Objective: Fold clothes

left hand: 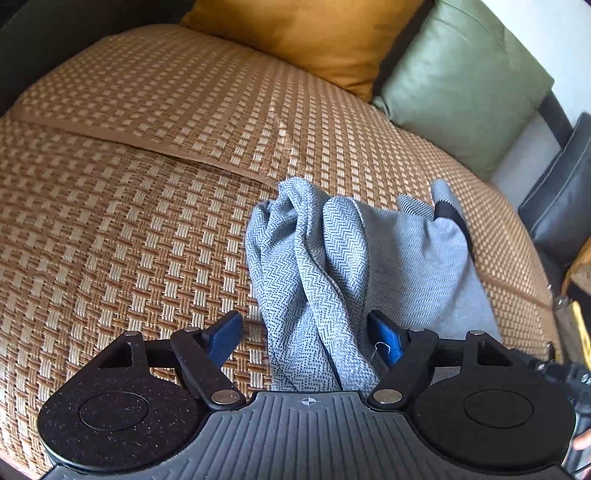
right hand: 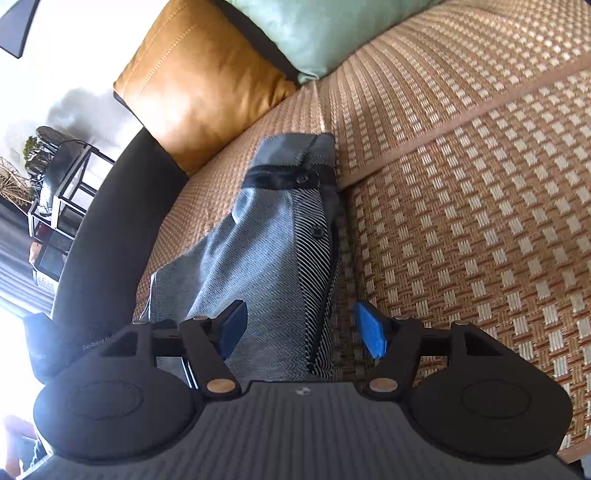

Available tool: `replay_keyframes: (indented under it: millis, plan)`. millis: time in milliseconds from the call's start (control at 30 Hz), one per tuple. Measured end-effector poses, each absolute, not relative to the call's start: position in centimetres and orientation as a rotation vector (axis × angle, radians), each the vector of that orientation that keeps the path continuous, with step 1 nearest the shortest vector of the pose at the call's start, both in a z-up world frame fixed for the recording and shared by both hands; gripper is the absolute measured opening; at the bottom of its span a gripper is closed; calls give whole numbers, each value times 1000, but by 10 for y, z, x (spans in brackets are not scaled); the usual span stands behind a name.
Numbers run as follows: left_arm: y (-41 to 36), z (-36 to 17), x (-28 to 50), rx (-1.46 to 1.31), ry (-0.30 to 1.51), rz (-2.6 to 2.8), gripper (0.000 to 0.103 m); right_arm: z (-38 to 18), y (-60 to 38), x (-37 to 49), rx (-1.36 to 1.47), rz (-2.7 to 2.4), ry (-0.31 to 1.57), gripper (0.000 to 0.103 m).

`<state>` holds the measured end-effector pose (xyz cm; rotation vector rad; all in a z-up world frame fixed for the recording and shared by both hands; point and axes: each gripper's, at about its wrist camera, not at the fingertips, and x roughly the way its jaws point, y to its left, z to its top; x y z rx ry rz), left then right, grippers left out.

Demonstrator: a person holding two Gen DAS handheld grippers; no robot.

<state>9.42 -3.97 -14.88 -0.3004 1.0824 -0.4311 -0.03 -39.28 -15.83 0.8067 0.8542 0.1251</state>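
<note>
Herringbone-weave cloth garment; coarse woven rattan mat; satiny cushions.

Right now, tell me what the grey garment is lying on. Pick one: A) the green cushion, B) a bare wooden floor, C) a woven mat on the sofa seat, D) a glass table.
C: the grey garment lies bunched on the woven mat covering the sofa seat, apart from the green cushion, with both grippers open over it.

Grey herringbone garment with black trim lies bunched on the woven mat
</note>
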Motion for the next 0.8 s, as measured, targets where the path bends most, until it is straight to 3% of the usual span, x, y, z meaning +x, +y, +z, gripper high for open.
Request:
replay_keyframes:
  millis: [67,400,500,700,733,767,800]
  plan:
    - [-41,-147,93,-319,1094,-496,69,-163,-391,4,824,128,857,69]
    - [-38,-151,98,-376,1089,-503,77,-184,-380,31,918,161,867,69]
    - [-47,-148,94,-294,1077,-552,64,-185,-380,31,929,174,861,65]
    - [-48,-150,98,-335,1074,-548,73,-188,-373,39,890,149,886,68]
    - [-51,-148,95,-311,1068,-540,69,-185,-370,40,862,153,892,67]
    - [-55,-146,92,-267,1057,-527,41,-182,-368,40,833,158,897,60]
    - [-57,-146,90,-257,1055,-538,34,-179,-366,40,804,162,902,47]
